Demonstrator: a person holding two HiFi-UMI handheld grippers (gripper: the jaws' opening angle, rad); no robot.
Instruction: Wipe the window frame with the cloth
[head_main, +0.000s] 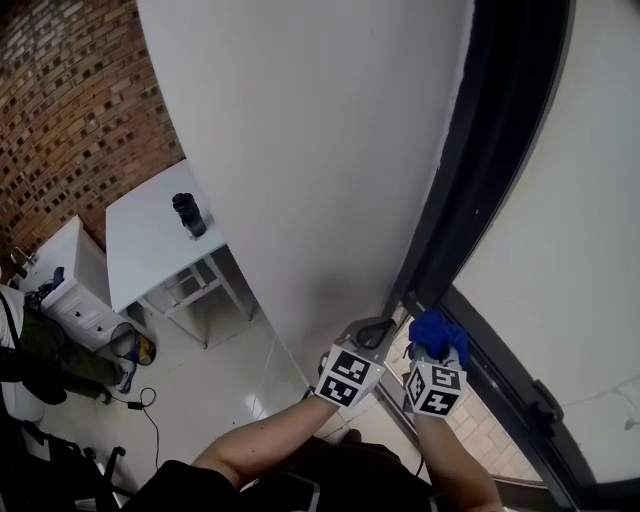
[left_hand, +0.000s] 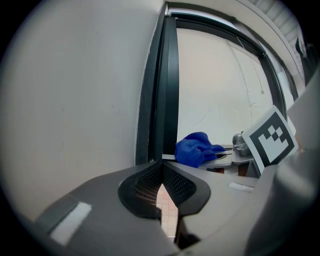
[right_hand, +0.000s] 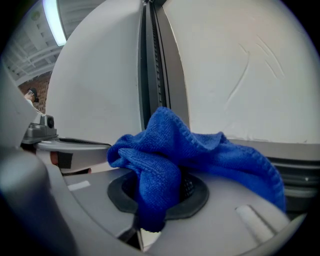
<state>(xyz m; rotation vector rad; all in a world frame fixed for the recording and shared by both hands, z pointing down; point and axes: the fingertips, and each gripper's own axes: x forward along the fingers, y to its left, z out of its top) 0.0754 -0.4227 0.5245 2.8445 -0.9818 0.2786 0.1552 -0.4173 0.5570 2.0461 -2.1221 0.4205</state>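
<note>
Fingers (right_hand: 118, 193) of R gripper (head_main: 431, 352) pinch the blue cloth (head_main: 436, 328), bunched near the foot of the window frame (head_main: 478, 180); its dark upright runs up & away from there. L gripper (head_main: 374, 330), pressed together on nothing, sits alongside, nearer the wall (head_main: 300, 150).

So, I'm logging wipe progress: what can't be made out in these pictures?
Whether the cloth touches the window frame: head view, the cloth itself hides the contact.
Pads of the right claw: right gripper view, mostly under the cloth.
Dark item on the white table: head view, too small to name.
</note>
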